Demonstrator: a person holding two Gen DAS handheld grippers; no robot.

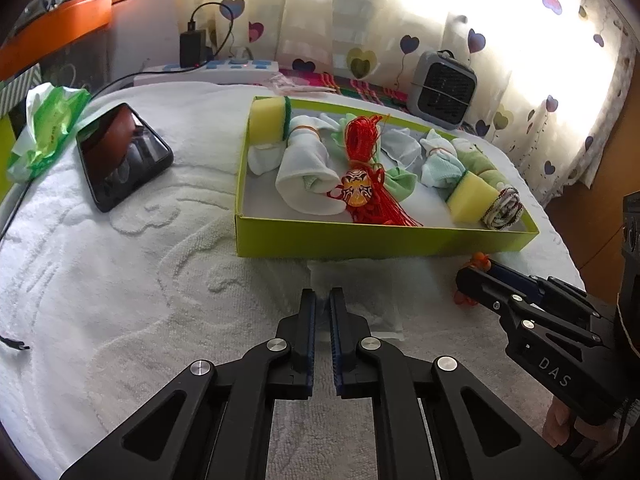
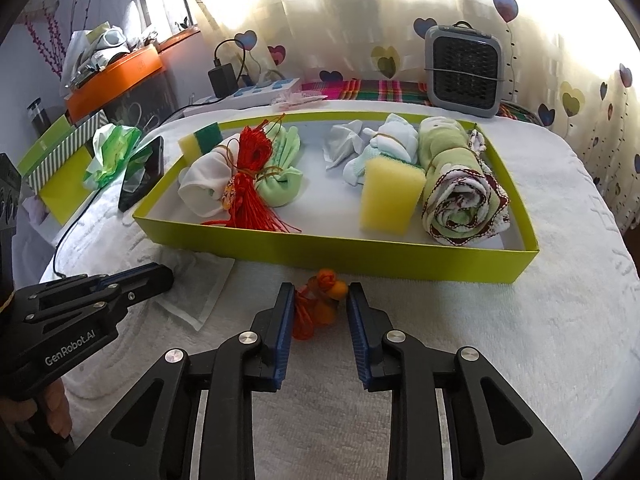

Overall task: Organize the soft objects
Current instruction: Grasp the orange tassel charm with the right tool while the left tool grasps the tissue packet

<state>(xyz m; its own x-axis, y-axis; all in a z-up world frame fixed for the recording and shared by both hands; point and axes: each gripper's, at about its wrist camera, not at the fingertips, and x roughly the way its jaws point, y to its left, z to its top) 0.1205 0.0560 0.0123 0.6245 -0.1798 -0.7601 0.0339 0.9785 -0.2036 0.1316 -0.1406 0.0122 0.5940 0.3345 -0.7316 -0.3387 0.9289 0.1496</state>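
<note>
A lime-green box on the white towel holds rolled cloths, two yellow sponges, a red tassel ornament and a patterned rolled cloth. A small orange knotted ornament lies on the towel in front of the box. My right gripper is open with its fingers on either side of the orange ornament; it also shows in the left wrist view. My left gripper is nearly shut and empty, over a flat white sachet.
A black phone and a green tissue pack lie at the left. A grey fan heater, a power strip with charger and a curtain stand behind the box. An orange tray sits far left.
</note>
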